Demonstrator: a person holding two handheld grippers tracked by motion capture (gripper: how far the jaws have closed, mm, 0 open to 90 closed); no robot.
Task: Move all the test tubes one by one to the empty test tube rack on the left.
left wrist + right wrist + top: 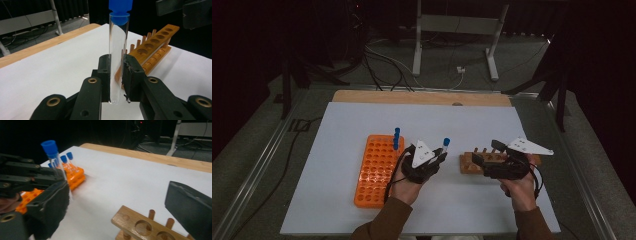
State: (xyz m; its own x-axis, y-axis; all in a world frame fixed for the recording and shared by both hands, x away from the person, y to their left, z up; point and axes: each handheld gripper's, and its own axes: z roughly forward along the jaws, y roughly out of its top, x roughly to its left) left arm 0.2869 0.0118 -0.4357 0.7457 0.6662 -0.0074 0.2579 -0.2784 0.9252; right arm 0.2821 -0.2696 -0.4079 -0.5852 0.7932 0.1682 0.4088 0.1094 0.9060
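Note:
My left gripper [441,156] [117,72] is shut on a clear test tube [445,145] [118,50] with a blue cap, held upright just above the white table between the two racks. An orange rack [374,170] [75,176] lies to its left, with blue-capped tubes [396,137] standing at its far end. My right gripper [487,152] [117,202] is open over the left end of a wooden rack [469,163] [140,225] [152,47], nothing between its pads. The right gripper view also shows the held tube [56,160] in the left gripper [30,178].
The white sheet [362,120] covers a wooden tabletop whose bare strip [422,97] shows at the far edge. Cables and a metal stand [454,30] are on the floor beyond. The wooden rack's round holes look empty.

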